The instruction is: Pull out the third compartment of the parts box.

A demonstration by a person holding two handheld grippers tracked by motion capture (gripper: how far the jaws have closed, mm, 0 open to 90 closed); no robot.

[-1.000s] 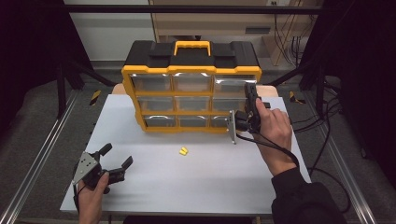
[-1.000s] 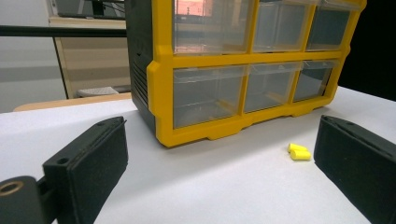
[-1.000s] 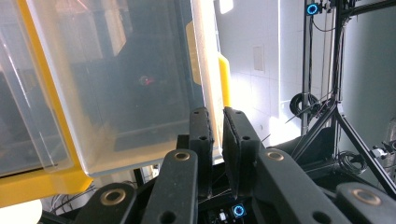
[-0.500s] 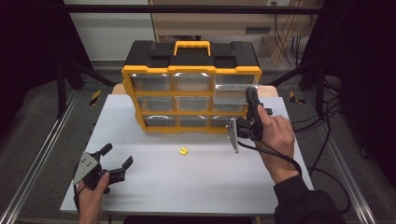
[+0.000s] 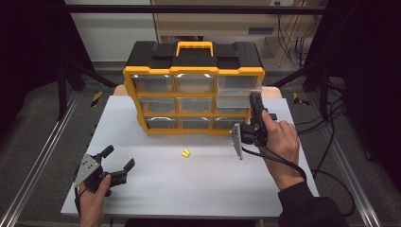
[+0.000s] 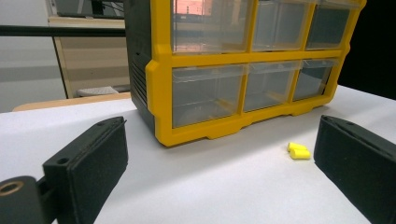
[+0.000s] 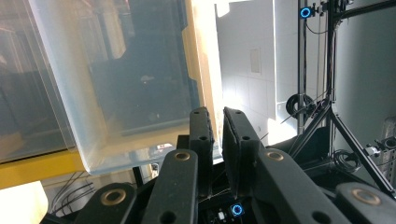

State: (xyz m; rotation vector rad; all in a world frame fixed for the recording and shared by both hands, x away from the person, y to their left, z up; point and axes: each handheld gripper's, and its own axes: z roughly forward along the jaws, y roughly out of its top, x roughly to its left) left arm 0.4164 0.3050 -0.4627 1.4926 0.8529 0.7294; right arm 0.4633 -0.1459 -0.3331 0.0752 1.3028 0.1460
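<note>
A white table (image 5: 189, 189) fills the near ground, standing inside a dark frame of black rails, with grey floor to either side. At its near left corner the left gripper (image 5: 115, 161) rests in the person's hand, jaws spread wide and holding nothing. Out past it, near the middle of the table, lies a small yellow piece (image 5: 186, 152), just inside the right-hand jaw in the left gripper view. Farther right, the right gripper (image 5: 256, 98) points up at the top right drawer (image 5: 239, 85) of the yellow and black drawer cabinet (image 5: 194, 90). That clear drawer is pulled partly out, and the jaws are nearly together at its front edge; whether they pinch it I cannot tell. Beyond the cabinet stand a pale wooden cupboard and hanging cables.
</note>
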